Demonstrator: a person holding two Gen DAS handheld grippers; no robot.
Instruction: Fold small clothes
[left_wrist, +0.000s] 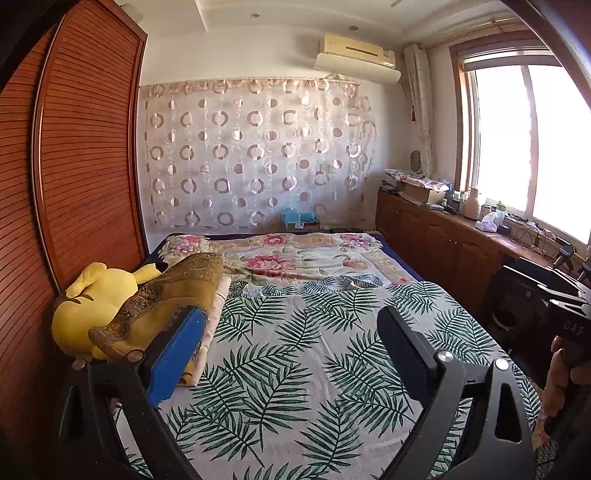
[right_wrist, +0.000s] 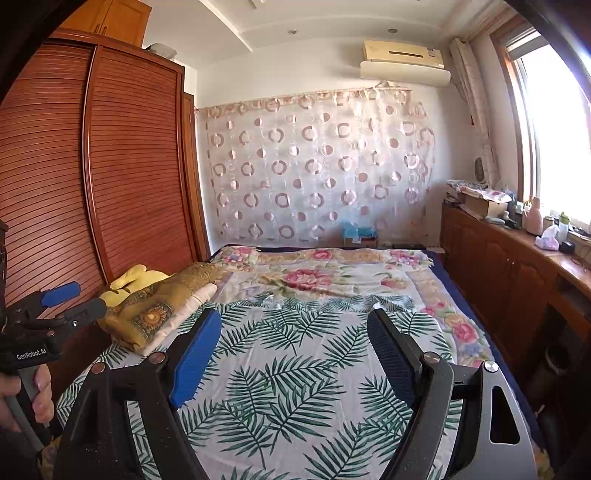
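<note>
Nearest, left gripper (left_wrist: 291, 332) and right gripper (right_wrist: 293, 336) hover over the bed, fingers spread wide, nothing between them. Just beyond, the leaf-print cloth (right_wrist: 295, 369) lies flat on the bed (right_wrist: 441, 271), long axis running near to far, far edge rumpled against the floral blanket (right_wrist: 314, 277). Far left, a folded golden cloth (right_wrist: 159, 306) overlaps a yellow plush toy (left_wrist: 92, 295); far off, an open cardboard box (left_wrist: 419, 190) on the right cabinet (left_wrist: 443, 240), contents unclear.

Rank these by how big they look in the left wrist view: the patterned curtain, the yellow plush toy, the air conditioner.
1. Patterned curtain, by far the largest.
2. Yellow plush toy, though it sits nearer the camera, which inflates it.
3. Air conditioner, smallest and farthest.
</note>
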